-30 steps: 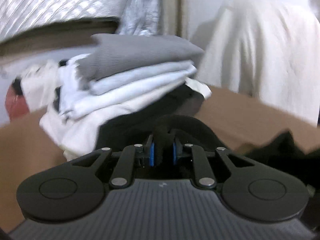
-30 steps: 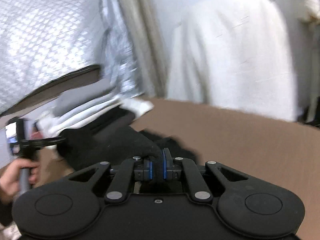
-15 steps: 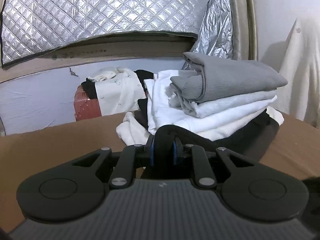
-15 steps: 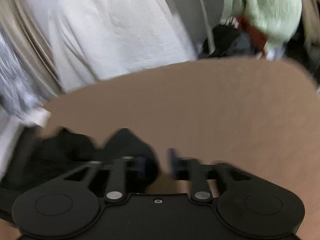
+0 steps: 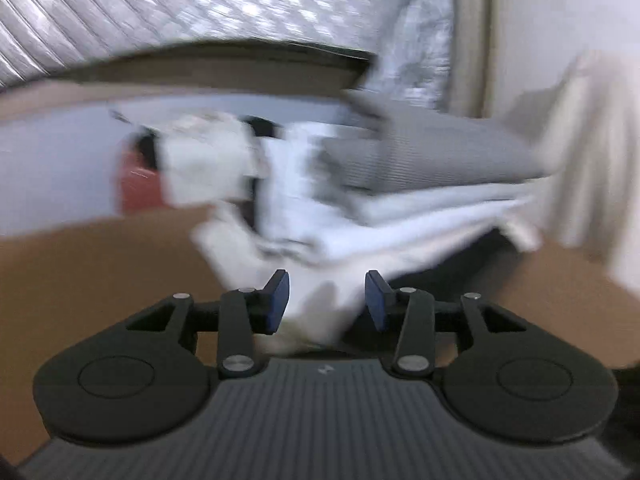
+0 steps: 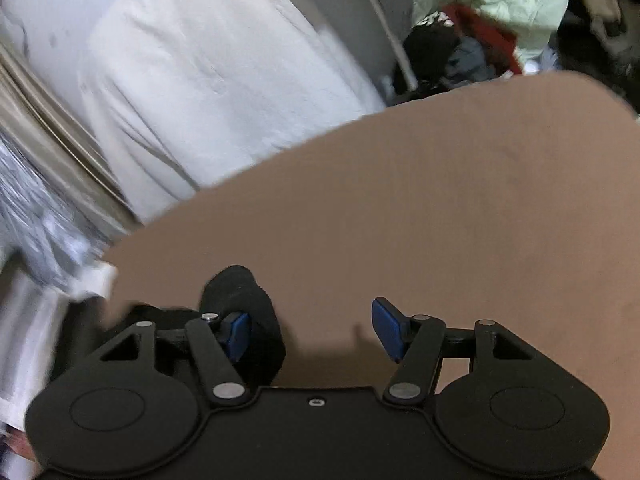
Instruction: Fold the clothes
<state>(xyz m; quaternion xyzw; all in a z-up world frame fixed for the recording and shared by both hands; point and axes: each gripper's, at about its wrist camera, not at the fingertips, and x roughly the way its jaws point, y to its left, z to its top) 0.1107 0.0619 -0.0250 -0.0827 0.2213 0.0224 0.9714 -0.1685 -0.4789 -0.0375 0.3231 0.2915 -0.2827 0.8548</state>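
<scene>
A stack of folded clothes (image 5: pixel 400 208) fills the blurred left wrist view, a grey garment (image 5: pixel 432 156) on top of white ones, with a dark layer at the bottom right. My left gripper (image 5: pixel 327 300) stands open just before the stack's near white corner, nothing held. In the right wrist view my right gripper (image 6: pixel 312 332) is open over the brown table (image 6: pixel 440 220). A fold of the black garment (image 6: pixel 244 304) lies against its left finger, free of the pads.
A red object (image 5: pixel 138 184) with white cloth on it sits behind the stack at left. White draped fabric (image 6: pixel 208 80) hangs past the table's far edge. A heap of mixed clothes (image 6: pixel 480 32) lies beyond the table at right. Quilted silver sheeting (image 5: pixel 200 8) covers the back.
Both grippers have let go of the black garment and opened. The left one has pulled back slightly from the stack; the right has swung right over bare table.
</scene>
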